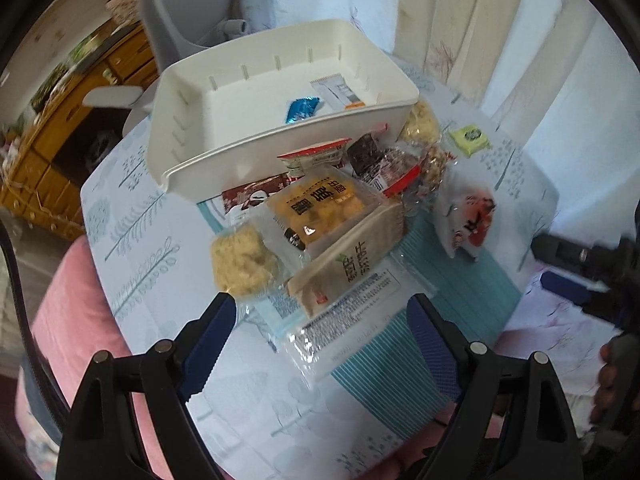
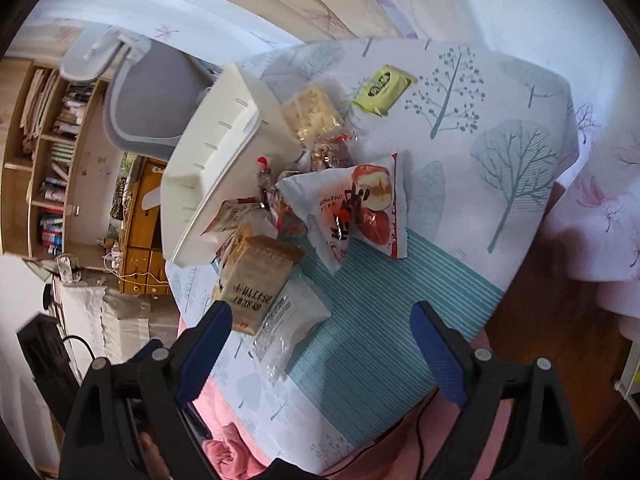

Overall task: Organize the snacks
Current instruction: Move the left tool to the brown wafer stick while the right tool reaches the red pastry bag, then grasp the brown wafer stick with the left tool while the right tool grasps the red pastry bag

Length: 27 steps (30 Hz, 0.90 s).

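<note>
**Both tongs wide above the snack heap, white bin behind it**

Nearest in the left wrist view, the left tongs (image 1: 320, 320) stand wide with nothing between the blue pads; just past their tips lies a clear packet with printed text (image 1: 352, 320) on the striped teal part of the surface (image 1: 160, 216), which is covered in a tree-print cloth; on that packet rests a tan packet (image 1: 352, 260), and beside it a pale crumbly snack in clear wrap (image 1: 242, 260); next comes an orange packet (image 1: 324, 204), partly under the tan one, then a dark red wrapper (image 1: 256, 196) and a red-edged packet (image 1: 316, 154) against the bin wall; to the right sits a white pouch with red fruit printed on it (image 1: 468, 216), and farther off, apart from the heap, a small yellow-green packet (image 1: 470, 138); behind the heap stands the white bin (image 1: 192, 128), holding a blue packet (image 1: 302, 108) and a white sachet (image 1: 338, 90); a grey chair (image 1: 176, 12) is beyond it.

In the right wrist view the right tongs (image 2: 322, 324) are likewise wide and hold nothing; the same clear packet lies between the tips, nearer the left-hand pad, untouched as far as can be seen; at the right edge of the left wrist view, part of the other tool shows, blurred.
</note>
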Available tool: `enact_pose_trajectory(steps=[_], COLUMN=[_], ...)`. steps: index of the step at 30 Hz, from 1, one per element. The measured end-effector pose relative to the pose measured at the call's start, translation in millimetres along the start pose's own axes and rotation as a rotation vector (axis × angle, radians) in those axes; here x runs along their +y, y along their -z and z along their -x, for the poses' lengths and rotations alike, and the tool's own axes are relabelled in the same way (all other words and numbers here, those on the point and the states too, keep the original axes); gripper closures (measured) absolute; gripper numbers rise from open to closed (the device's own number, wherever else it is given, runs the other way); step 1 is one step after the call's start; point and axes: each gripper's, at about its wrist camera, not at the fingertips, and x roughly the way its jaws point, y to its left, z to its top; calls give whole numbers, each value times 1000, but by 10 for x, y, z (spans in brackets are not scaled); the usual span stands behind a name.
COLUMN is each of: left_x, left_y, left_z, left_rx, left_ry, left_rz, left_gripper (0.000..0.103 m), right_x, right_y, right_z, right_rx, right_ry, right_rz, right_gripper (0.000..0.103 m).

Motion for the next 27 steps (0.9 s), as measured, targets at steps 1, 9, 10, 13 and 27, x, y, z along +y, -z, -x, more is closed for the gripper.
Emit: enact_pose_trajectory(steps=[1,9,10,13,27], left_x=[-32,-293,-323,-390,-475], left_y=[-30,-150,-158,-180,-368], left_z=[-81,-557,-610,-734,-1046], left_rx=[8,61,66,81,139], left_ry=[-13,-77,-83,-95,-150], left_rz=[-22,-152,-168,-199,-232], left_gripper=[17,18,18,19,46], right_x=[-5,21,18,21,228], right_y=[-55,-358,-386,-462,-829], right_z=[-55,-438,-483,-615,-1067], right_rx=[12,96,106,143,214], right_ry=[6,134,145,178,278], right_rz=[-14,-15,-13,-4,89], right_gripper=[12,12,12,12,12])
